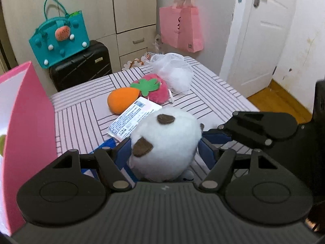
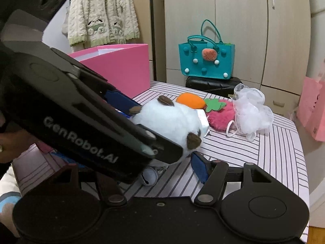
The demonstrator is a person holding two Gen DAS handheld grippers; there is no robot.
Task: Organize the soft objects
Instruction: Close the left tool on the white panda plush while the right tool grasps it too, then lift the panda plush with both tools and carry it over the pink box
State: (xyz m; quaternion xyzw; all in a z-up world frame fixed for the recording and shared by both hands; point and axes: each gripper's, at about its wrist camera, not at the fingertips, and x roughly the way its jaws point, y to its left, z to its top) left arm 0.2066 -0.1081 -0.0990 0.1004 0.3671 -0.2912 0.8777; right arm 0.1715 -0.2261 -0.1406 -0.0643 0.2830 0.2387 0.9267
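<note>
Basically, left gripper point(image 1: 164, 150) has its blue pads either side of the white plush ball point(image 1: 164, 142), touching both flanks; looks clamped on it. Right gripper point(image 1: 211, 140) sits just beside the ball, jaws apart, nothing between them. Ball rests on the striped table point(image 1: 81, 118), bell point(image 2: 149, 177) underneath. Behind it: tissue pack point(image 1: 134, 120), orange carrot point(image 1: 122, 100), pink strawberry point(image 1: 156, 90), white mesh pouf point(image 1: 174, 73). Pink box point(image 2: 121, 69) stands at the table's left edge.
</note>
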